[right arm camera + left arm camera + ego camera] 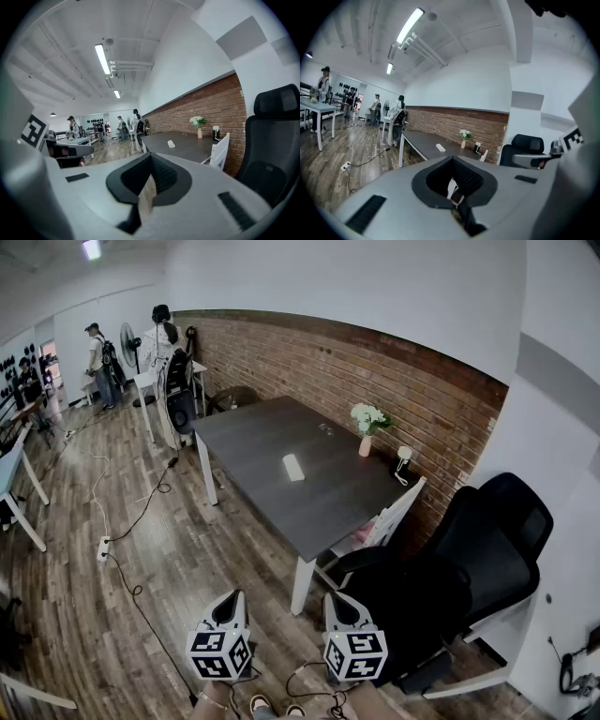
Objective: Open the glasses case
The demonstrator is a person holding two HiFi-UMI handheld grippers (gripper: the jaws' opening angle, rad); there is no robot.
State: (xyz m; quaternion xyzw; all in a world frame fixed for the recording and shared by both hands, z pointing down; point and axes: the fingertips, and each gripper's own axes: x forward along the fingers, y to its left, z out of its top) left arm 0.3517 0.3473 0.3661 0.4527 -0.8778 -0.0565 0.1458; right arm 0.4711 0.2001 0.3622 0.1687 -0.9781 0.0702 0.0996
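**Fingers pressed together on both grippers; glasses case lies apart on the table**

Fingers of the left gripper [452, 188] sit together with only a thin slit between the pads and nothing in it. The right gripper [146, 188] reads the same: pads together, nothing pinched.

Head view: left gripper [233, 597] and right gripper [333, 597] are held side by side low in the frame over wood-plank floor [112, 615]. Each is tilted a little downward, with its marker cube nearest the camera.

The glasses case [293, 467], a white oblong, lies flat on the dark grey table [248, 442]. It is at 12 o'clock from the grippers, well apart from both and touched by neither. It also shows small on the tabletop in the left gripper view [440, 147] and the right gripper view [171, 144].

A pink vase of white flowers [367, 432] stands at 2 o'clock from the case, near the brick wall [375, 371]. A white chair [392, 517] is tucked at the table's near end. A black office chair [478, 563] stands at 2 o'clock from the right gripper. A black cable [131, 521] runs over the floor at 10 o'clock. People [98, 352] stand at the far end of the room, at 11 o'clock.
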